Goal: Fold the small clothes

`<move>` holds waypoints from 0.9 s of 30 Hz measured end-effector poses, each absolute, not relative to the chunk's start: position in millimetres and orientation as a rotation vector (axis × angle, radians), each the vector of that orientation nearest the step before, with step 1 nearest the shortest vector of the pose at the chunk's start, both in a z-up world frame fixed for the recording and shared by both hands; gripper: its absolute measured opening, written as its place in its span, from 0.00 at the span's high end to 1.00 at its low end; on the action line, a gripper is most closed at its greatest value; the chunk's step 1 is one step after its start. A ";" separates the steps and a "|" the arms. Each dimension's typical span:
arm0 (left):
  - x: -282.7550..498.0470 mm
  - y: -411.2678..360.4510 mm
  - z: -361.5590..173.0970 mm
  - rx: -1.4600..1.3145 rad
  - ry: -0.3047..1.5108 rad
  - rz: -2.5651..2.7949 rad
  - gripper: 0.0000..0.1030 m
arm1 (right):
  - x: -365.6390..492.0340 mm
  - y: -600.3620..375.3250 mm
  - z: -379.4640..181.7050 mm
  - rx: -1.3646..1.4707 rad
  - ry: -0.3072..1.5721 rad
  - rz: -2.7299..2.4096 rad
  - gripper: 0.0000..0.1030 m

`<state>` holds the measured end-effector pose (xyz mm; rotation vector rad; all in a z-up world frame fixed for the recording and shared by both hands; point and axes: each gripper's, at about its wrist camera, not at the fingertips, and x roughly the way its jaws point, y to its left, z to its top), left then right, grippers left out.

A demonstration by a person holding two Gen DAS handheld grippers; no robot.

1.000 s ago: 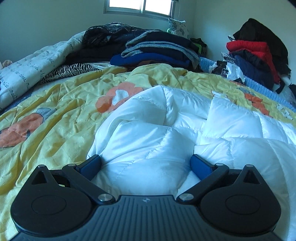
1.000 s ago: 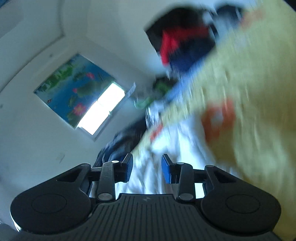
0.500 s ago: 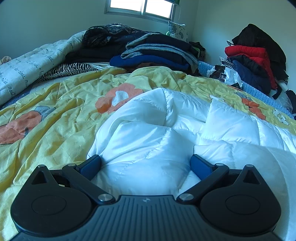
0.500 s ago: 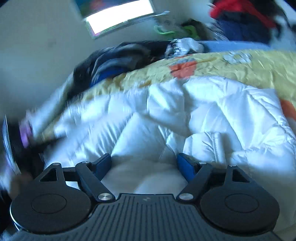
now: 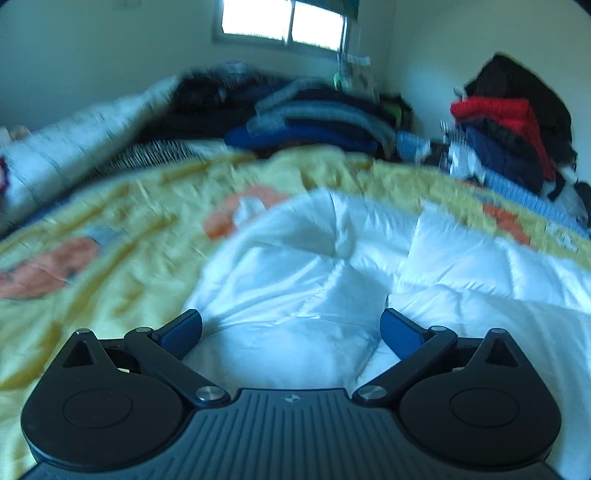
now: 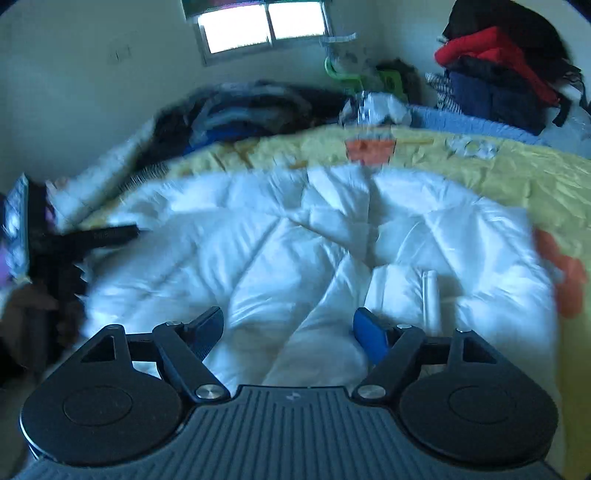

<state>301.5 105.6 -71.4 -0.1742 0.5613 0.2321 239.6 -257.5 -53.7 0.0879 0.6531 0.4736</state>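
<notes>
The right tool is opening wide, pinching nothing; the left tool gapes too, empty. Under both lies a puffy, shiny white quilted jacket, crumpled on the bed's wrinkly yellow blanket. Behind, blurry clothes piles are hard to make out.

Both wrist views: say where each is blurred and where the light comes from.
Left wrist view: the yellow bedspread and the far clothes pile are smeared by motion, while the white puffy garment nearby is sharper. Right wrist view: the left edge is streaked. Both views: daylight comes from the window, blown out, and straight lines bow.
</notes>
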 end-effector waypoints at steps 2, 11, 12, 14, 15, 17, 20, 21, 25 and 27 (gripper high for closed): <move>276.3 103.1 -57.3 -0.196 0.510 0.214 0.00 | 210.6 -267.1 -42.6 0.073 0.604 0.499 0.19; 251.7 23.2 -51.3 0.025 0.619 -0.060 0.00 | 208.7 -265.7 -39.4 0.049 0.625 0.493 0.11; 252.3 16.7 -58.1 0.052 0.633 -0.057 0.00 | 214.3 -261.8 -46.9 0.037 0.655 0.480 0.11; 251.3 14.2 -66.8 0.065 0.624 -0.056 0.00 | 221.4 -255.2 -65.8 -0.015 0.707 0.464 0.12; 253.3 16.4 -70.4 0.049 0.633 -0.062 0.00 | 220.8 -253.1 -73.0 -0.046 0.710 0.470 0.12; 257.6 23.5 -76.8 0.005 0.654 -0.072 0.00 | 214.0 -247.8 -84.2 -0.117 0.674 0.480 0.10; 256.8 20.0 -82.8 0.009 0.646 -0.070 0.00 | 212.4 -238.3 -87.3 -0.162 0.678 0.466 0.07; 253.0 17.8 -85.9 0.016 0.640 -0.065 0.00 | 213.3 -236.7 -88.1 -0.166 0.682 0.468 0.05; 251.6 18.1 -85.6 0.013 0.639 -0.064 0.00 | 212.4 -235.1 -87.0 -0.169 0.689 0.473 0.04; 251.9 18.6 -85.8 0.012 0.638 -0.065 0.00 | 211.4 -234.9 -87.1 -0.169 0.687 0.473 0.04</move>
